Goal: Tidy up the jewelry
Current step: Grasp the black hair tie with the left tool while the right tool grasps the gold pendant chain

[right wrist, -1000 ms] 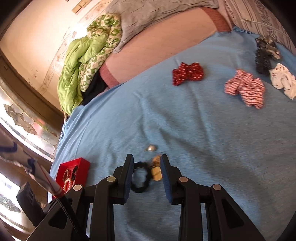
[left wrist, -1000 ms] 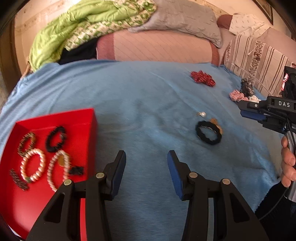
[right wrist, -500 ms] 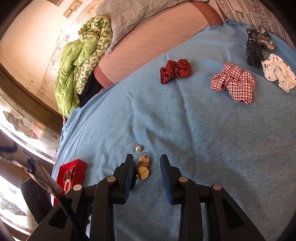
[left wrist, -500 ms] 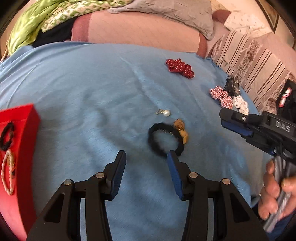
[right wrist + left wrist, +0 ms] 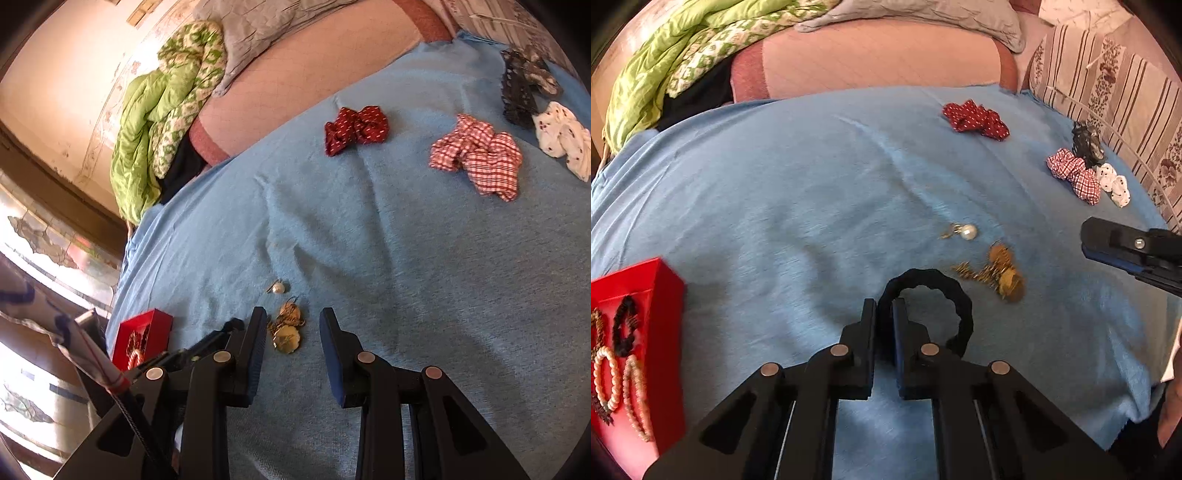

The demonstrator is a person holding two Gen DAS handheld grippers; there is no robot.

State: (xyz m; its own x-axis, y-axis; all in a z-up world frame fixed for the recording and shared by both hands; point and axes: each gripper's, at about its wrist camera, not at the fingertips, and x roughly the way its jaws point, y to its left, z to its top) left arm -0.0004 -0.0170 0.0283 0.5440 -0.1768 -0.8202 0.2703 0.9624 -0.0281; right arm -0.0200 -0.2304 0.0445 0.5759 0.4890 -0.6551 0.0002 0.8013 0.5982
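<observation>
Right now our left claw [image 5: 884, 314] is clamped tight on the near side of a black bracelet [image 5: 936, 291], whose ring loops out past the fingers and lies over the blue blanket [image 5: 798, 206] covering the bed. Just beside that bracelet, toward the right, sit the gold earrings [image 5: 1001, 273], a tangle of round discs and fine chain, and a little farther up the blanket lies a single pearl earring [image 5: 966, 232], apart from the gold ones. Our right claw [image 5: 293, 332] hangs above the blanket with its fingers apart and nothing pressed between them; from its own camera the gold earrings [image 5: 286, 328] show in the gap between the two blue pads, though we cannot tell whether either pad touches them. The pearl earring [image 5: 278, 287] lies just beyond. At the left edge of the blanket stands the red box [image 5: 665, 295], and inside it we see a dark beaded bracelet [image 5: 624, 325] and two pale pearl bracelets [image 5: 607, 376] lying side by side. Far up the bed, well apart from the jewelry, are a red dotted scrunchie [image 5: 975, 119], a red checked scrunchie [image 5: 1073, 173], a white dotted scrunchie [image 5: 1115, 184] and a dark hair clip [image 5: 1086, 142]. A green quilt [image 5: 665, 66] is bunched up near the head of the bed.
</observation>
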